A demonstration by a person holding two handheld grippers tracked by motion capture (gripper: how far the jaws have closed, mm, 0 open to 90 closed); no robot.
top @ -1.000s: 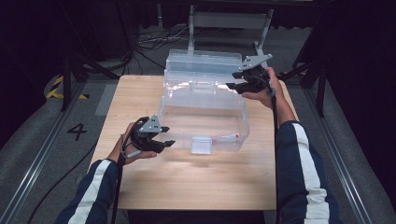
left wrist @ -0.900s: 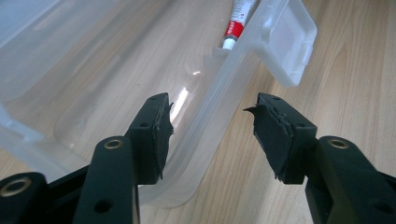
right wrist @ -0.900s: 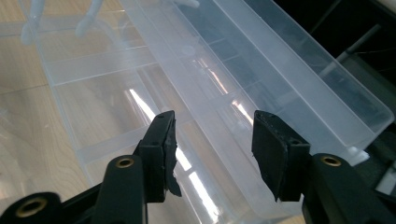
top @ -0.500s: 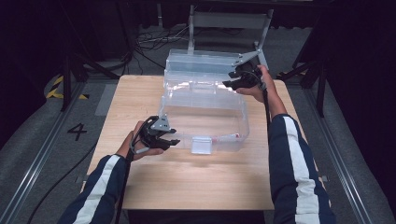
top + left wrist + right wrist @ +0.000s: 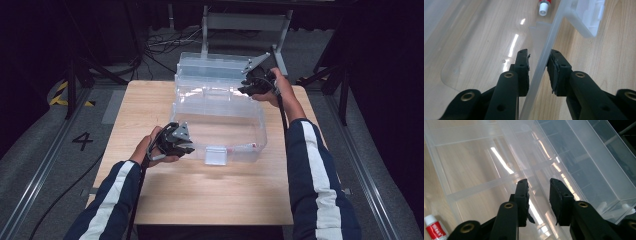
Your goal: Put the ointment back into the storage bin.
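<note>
We're straddling the near wall of the clear box [image 5: 220,125], mid-table, with the left gripper [image 5: 538,65], jaws narrow but not yet pinching. The right gripper [image 5: 538,192] is hovering part-open over the far-right tray. Close the left squarely first, steadying the box.

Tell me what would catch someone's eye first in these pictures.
A big clear plastic box sits open in the middle of the wooden table, its lid tipped back at the far side. The left gripper has its jaws open astride the box's front wall, and the right gripper reaches in at the far right. A small red and white tube lies inside.
</note>
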